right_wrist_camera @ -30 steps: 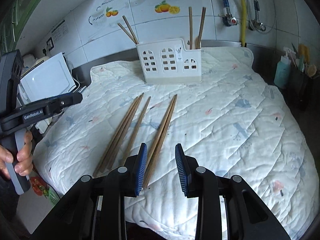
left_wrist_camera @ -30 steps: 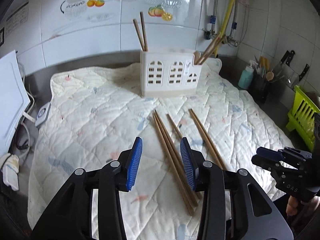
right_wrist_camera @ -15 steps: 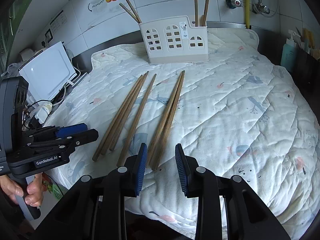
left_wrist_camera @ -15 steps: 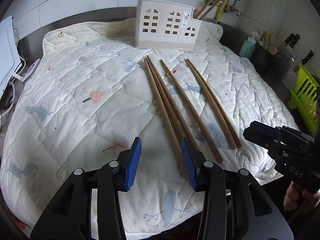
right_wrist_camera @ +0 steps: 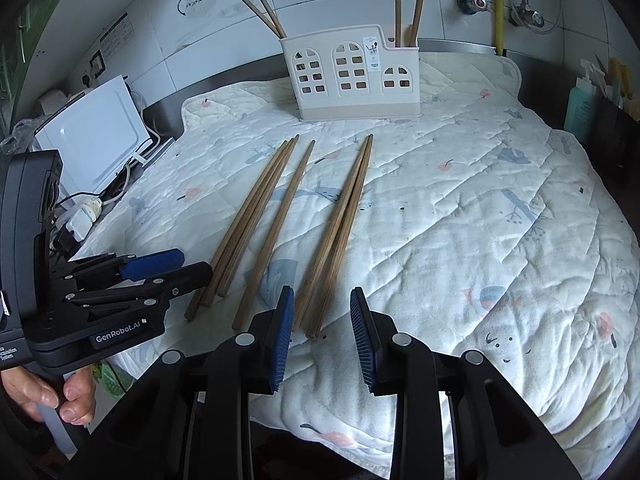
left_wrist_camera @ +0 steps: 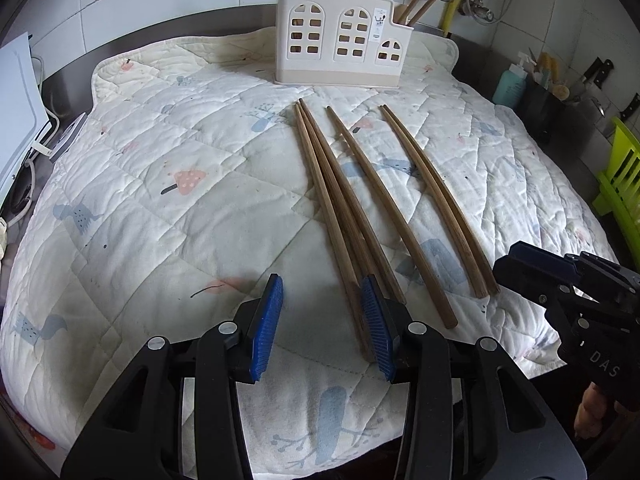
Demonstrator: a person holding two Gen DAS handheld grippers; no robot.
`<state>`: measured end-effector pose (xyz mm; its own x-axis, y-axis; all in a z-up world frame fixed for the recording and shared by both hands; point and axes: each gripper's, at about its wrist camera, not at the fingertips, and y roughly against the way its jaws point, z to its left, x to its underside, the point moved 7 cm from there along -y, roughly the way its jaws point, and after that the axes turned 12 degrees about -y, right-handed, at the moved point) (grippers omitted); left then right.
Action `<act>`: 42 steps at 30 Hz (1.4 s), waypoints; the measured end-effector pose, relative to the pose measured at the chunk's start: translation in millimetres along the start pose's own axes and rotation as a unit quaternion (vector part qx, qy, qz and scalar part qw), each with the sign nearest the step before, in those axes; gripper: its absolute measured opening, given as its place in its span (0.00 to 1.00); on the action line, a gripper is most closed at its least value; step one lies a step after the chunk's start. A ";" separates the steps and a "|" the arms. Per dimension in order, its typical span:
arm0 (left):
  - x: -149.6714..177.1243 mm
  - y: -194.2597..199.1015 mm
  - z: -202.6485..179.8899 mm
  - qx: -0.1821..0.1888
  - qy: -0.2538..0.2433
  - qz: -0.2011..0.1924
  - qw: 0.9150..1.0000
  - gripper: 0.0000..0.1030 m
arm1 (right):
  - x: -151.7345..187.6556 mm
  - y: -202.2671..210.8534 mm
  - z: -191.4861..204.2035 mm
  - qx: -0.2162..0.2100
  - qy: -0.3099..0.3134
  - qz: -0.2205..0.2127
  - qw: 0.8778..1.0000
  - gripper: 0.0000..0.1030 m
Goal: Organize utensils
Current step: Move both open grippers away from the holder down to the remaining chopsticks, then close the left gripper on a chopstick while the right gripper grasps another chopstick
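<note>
Left gripper [left_wrist_camera: 322, 322] hangs low over the near edge of the quilted mat [left_wrist_camera: 160, 184], blue pads spread wide with nothing between them. Its right-hand pad [left_wrist_camera: 376, 332] sits just over the butt end of the leftmost chopstick in the bundle of three chopsticks [left_wrist_camera: 340, 216]; I cannot tell whether it touches. To the left of that pad there is only bare quilt.

Right gripper [right_wrist_camera: 322, 334] is wide apart too, gripping nothing. The thick ends of the pair of chopsticks [right_wrist_camera: 340, 232] lie just ahead of the gap, close to the left pad [right_wrist_camera: 282, 340]. To its right the mat runs bare all the way to the cloth's curved edge.

Between bundle and pair lies the single chopstick [right_wrist_camera: 276, 232], apart from both, all six sticks fanning from the near edge toward the back. In the right wrist view the left gripper shows side-on beside the bundle's butt ends, a hand [right_wrist_camera: 60, 396] wrapped on its handle.

At the back of the mat stands the white utensil holder [right_wrist_camera: 352, 76], upright, window cut-outs facing us. Two chopsticks [right_wrist_camera: 266, 10] lean out of its left end, two more [right_wrist_camera: 408, 4] rise from the lower right-hand compartment. A white appliance [right_wrist_camera: 96, 136] sits off the mat's left side, a dark container of kitchen tools [left_wrist_camera: 548, 104] and a green rack [left_wrist_camera: 620, 184] off the right.
</note>
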<state>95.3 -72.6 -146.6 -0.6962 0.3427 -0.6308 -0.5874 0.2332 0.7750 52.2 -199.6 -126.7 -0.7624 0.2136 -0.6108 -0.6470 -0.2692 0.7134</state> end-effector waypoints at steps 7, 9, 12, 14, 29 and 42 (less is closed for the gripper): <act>-3.3 1.2 5.0 -0.070 -0.018 -0.006 0.997 0.40 | 3.0 -3.9 0.5 0.001 0.001 0.005 1.000 0.28; -4.2 2.2 10.8 -0.081 -0.018 -0.010 0.997 0.40 | 2.9 -4.4 0.4 0.001 0.001 0.005 1.000 0.28; -4.4 1.5 27.8 -0.109 -0.006 -0.007 0.994 0.38 | 2.8 -4.9 -0.9 0.001 -0.002 0.005 1.000 0.28; -0.1 -3.4 36.9 -0.071 0.027 -0.003 0.997 0.36 | 3.2 -6.3 -1.5 0.001 -0.004 0.006 1.000 0.28; -4.8 -0.6 6.2 0.000 0.028 -0.032 0.999 0.27 | 4.5 -10.8 -0.3 0.002 -0.007 0.011 1.000 0.28; -8.8 -12.3 2.4 -0.022 0.002 -0.023 0.999 0.12 | 3.8 -12.3 -2.6 0.002 -0.011 0.013 1.000 0.20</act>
<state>109.7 -76.3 -150.5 -0.6689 0.3296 -0.6663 -0.6364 0.2094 0.7424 57.4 -198.0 -138.7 -0.7784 0.2284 -0.5847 -0.6277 -0.2711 0.7297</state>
